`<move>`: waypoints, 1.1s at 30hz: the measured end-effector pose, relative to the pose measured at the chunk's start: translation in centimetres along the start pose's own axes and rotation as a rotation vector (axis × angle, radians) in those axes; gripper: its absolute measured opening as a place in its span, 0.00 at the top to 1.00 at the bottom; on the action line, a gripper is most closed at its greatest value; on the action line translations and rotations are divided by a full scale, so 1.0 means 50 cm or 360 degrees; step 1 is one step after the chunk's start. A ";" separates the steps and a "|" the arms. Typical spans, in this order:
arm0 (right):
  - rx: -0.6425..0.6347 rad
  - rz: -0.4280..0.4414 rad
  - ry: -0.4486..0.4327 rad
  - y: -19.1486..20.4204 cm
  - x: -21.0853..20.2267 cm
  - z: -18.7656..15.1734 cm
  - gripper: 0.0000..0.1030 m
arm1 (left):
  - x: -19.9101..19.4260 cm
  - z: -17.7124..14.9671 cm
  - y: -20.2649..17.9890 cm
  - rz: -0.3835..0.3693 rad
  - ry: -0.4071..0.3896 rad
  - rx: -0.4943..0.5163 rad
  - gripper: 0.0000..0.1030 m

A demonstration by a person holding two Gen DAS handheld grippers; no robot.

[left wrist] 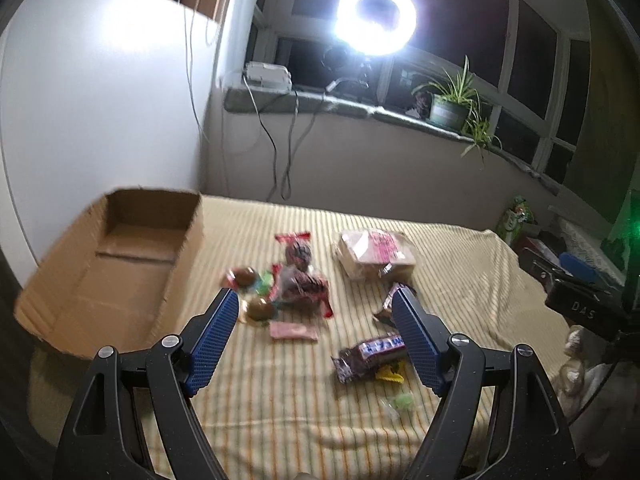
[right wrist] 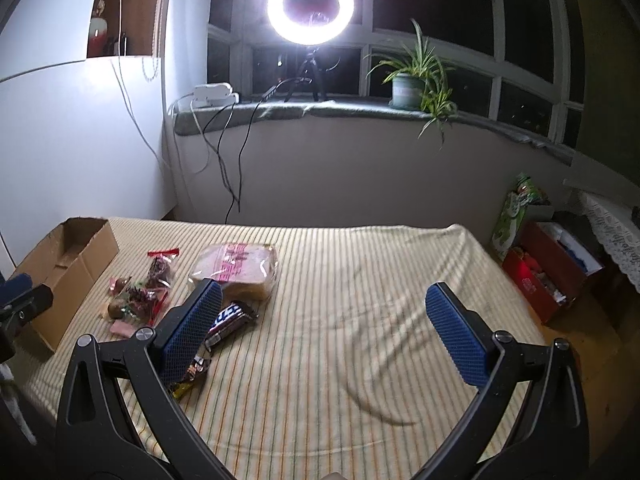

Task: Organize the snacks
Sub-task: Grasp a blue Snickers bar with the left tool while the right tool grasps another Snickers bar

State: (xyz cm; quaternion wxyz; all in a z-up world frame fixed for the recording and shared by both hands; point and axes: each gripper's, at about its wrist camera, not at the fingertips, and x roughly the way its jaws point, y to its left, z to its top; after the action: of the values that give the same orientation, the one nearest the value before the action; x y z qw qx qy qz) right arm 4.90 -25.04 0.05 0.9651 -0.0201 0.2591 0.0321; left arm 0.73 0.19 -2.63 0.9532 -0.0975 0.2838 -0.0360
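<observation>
Both hand-held grippers hung spread and empty above the striped worktop (right wrist: 360, 280). The left hand-held gripper (left wrist: 316, 300) hovered over the snacks (left wrist: 288, 284) heaped beside the cardboard box (left wrist: 120, 256); the right hand-held gripper (right wrist: 324, 292) stood near the bread bag (right wrist: 240, 268). I judged a grab at that slippery heap might pinch two wrappers, or crush the bread.

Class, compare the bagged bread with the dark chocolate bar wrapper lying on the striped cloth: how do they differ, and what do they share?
The bagged bread is broad, pale and blocky in clear plastic with pink print; the chocolate bar is narrow, dark and slim with white lettering. The bread lies farther from the cameras; the bar lies nearer, partly behind a finger of the right gripper. Both rest on the striped cloth, outside the cardboard box.
</observation>
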 end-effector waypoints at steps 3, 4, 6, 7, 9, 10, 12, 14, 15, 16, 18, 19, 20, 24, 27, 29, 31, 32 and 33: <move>-0.0008 0.0068 0.0047 0.003 0.015 -0.009 0.00 | 0.014 -0.013 0.004 -0.0040 0.0066 -0.0029 0.24; -0.0015 0.0094 0.0065 0.006 0.022 -0.013 0.00 | 0.020 -0.019 0.005 -0.0063 0.0095 -0.0043 0.27; -0.0036 0.0184 0.0116 0.014 0.035 -0.022 0.00 | 0.033 -0.028 0.006 -0.0124 0.0158 -0.0085 0.32; -0.0044 0.0221 0.0139 0.019 0.042 -0.027 0.00 | 0.039 -0.033 0.007 -0.0158 0.0186 -0.0107 0.35; -0.0064 0.0303 0.0190 0.031 0.054 -0.038 0.01 | 0.051 -0.042 0.004 -0.0207 0.0230 -0.0131 0.37; -0.0066 0.0336 0.0212 0.035 0.060 -0.042 0.04 | 0.057 -0.047 0.002 -0.0233 0.0255 -0.0144 0.40; -0.0042 0.0454 0.0292 0.042 0.077 -0.054 0.11 | 0.068 -0.053 0.001 -0.0282 0.0304 -0.0182 0.45; 0.0002 0.0565 0.0389 0.047 0.100 -0.065 0.16 | 0.077 -0.062 0.001 -0.0324 0.0348 -0.0221 0.48; 0.0014 0.0599 0.0418 0.049 0.107 -0.070 0.18 | 0.083 -0.064 0.001 -0.0337 0.0367 -0.0232 0.50; 0.0017 0.0622 0.0438 0.051 0.111 -0.076 0.22 | 0.088 -0.068 0.003 -0.0347 0.0383 -0.0242 0.51; -0.0007 0.0663 0.0483 0.059 0.123 -0.085 0.27 | 0.094 -0.073 0.005 -0.0361 0.0407 -0.0267 0.53; -0.0015 0.0681 0.0499 0.063 0.127 -0.089 0.30 | 0.096 -0.075 0.006 -0.0364 0.0414 -0.0267 0.55; -0.0026 0.0700 0.0521 0.067 0.133 -0.093 0.32 | 0.097 -0.076 0.006 -0.0355 0.0418 -0.0258 0.56; -0.0033 0.0740 0.0572 0.070 0.150 -0.095 0.32 | 0.109 -0.078 0.002 -0.0352 0.0443 -0.0237 0.59; -0.0023 0.0754 0.0629 0.071 0.179 -0.089 0.32 | 0.117 -0.076 -0.010 -0.0354 0.0460 -0.0172 0.59; 0.0001 0.0755 0.0691 0.065 0.205 -0.082 0.32 | 0.124 -0.072 -0.022 -0.0347 0.0470 -0.0096 0.59; 0.0031 0.0780 0.0738 0.064 0.227 -0.076 0.32 | 0.138 -0.068 -0.034 -0.0332 0.0490 0.0005 0.59; 0.0051 0.0795 0.0774 0.064 0.246 -0.072 0.32 | 0.145 -0.067 -0.039 -0.0324 0.0501 0.0052 0.59; 0.0066 0.0795 0.0798 0.062 0.258 -0.070 0.32 | 0.152 -0.066 -0.046 -0.0313 0.0513 0.0104 0.59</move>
State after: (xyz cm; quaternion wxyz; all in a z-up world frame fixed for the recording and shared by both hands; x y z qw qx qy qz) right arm 14.05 -21.47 -9.52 0.8340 0.0563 0.4855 0.2561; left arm 5.22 -3.53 -8.93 0.8899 -0.0866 0.4207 -0.1534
